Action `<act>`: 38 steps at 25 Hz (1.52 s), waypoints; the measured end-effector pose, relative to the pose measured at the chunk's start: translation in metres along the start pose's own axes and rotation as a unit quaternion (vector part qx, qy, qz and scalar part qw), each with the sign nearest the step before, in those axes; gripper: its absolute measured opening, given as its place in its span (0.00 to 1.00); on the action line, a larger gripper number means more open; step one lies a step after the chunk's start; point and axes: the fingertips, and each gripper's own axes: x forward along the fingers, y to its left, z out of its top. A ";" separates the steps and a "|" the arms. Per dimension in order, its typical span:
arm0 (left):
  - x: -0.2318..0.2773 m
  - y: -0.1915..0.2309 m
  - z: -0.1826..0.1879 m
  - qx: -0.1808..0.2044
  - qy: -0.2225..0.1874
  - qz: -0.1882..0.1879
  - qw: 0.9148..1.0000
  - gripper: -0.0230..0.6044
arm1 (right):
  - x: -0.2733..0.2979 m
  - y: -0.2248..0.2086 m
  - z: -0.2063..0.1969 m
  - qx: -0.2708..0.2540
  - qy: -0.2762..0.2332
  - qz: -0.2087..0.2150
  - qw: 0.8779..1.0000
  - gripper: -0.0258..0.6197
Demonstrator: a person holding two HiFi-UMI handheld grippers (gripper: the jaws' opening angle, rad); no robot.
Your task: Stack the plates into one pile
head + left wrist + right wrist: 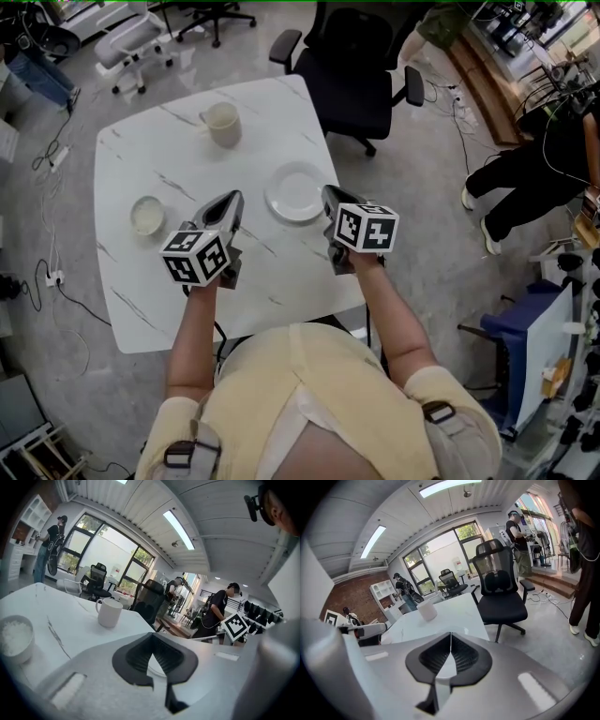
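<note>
A white plate (pixel 295 192) lies on the white marble table (pixel 178 141), right of its middle; I cannot tell whether it is one plate or a pile. My left gripper (pixel 228 200) hangs just left of the plate, above the table, with its jaws touching at the tips and nothing between them (pixel 152 634). Just off the plate's right rim is my right gripper (pixel 329 194), also shut and empty (pixel 450 633). Neither gripper touches the plate.
A white mug (pixel 223 124) stands at the far side of the table and a small white bowl (pixel 147 215) at the left. Beyond the table's far right corner stands a black office chair (pixel 352 70). A person (pixel 548 159) stands on the floor to the right.
</note>
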 end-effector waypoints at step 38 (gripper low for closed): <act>-0.024 0.017 0.003 0.016 0.015 0.075 0.997 0.04 | -0.009 0.060 0.021 -0.030 -0.026 0.074 0.996 0.04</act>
